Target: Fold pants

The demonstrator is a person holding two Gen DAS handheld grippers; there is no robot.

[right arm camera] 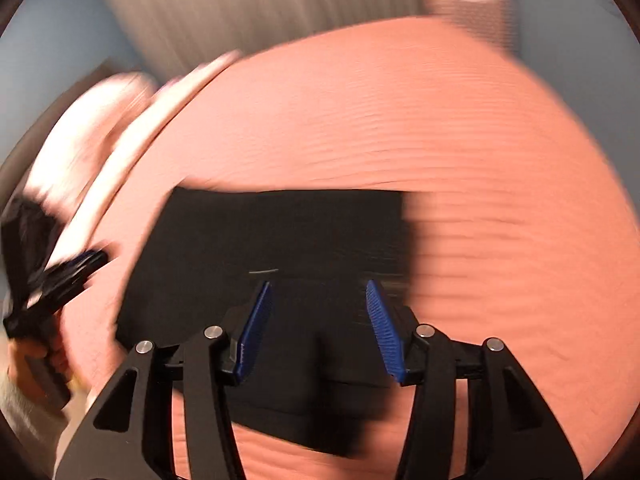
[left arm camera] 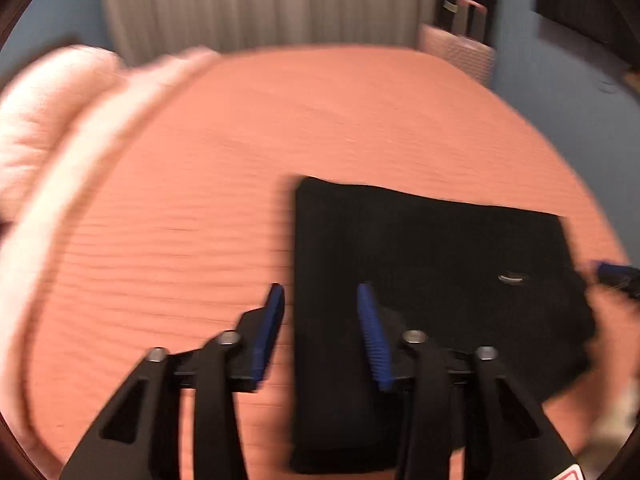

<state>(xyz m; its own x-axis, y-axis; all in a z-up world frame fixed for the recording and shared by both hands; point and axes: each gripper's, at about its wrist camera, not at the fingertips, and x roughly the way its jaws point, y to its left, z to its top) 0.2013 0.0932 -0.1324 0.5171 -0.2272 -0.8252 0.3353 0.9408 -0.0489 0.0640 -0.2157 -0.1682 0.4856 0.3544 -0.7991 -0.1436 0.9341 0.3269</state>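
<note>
Salmon-pink bedding covers the bed (left arm camera: 280, 140) in front of you, with a grey curtain (left arm camera: 260, 0) behind it and blue walls on both sides. The black pants (left arm camera: 432, 280) lie flat on the bedspread near its front edge, already doubled into a compact rectangle with layered edges showing at the near side. A small metal fastener (left arm camera: 513, 278) glints on the upper layer.

Your left tongs (left arm camera: 322, 300) hang spread apart and hold nothing, straddling the left edge of the pants. Your right tongs (right arm camera: 320, 300) are likewise wide apart and empty, poised over the near middle of the cloth.

Expect the fabric to be soft, light and limp: it will likely sag and slide open if you lift it by a single layer. Pinch through all layers at a folded edge or corner, one corner per side, so the stack stays together. The ribbed bedspread looks grippy enough to drag the bottom layer, so lift rather than slide.

Pale pillows (left arm camera: 48, 120) sit at the far left, well apart from the pants, and a pink basket (left arm camera: 456, 52) stands beyond the far corner. Nothing lies on the cloth itself. Both views are blurred, so fine creases cannot be judged.
</note>
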